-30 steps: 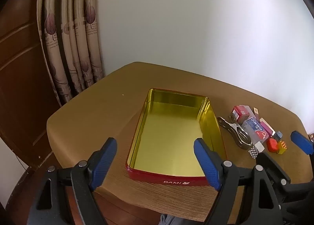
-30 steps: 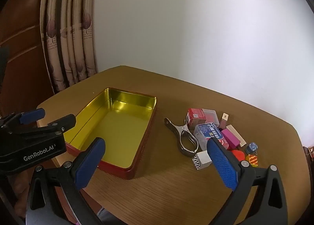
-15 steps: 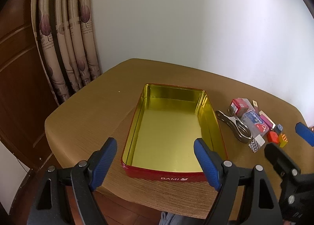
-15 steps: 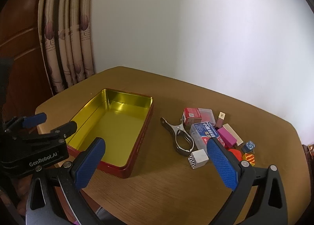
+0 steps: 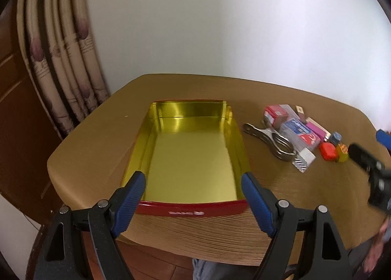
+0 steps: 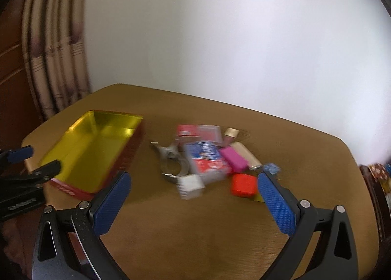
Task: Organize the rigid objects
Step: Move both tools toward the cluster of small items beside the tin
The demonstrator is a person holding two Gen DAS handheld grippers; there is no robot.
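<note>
Hovering wide, L gripper faces tin. R gripper wide too, w/ clutter just ahead on worktop.

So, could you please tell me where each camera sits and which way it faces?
Left wrist: on the left gripper, over the near table edge, facing the tin; its own open fingers and the right gripper at right show.
Right wrist: on the right gripper, facing the pile around the red block; its open fingers and the left gripper at left show.
Shared: tin, pile, table, curtain.
</note>
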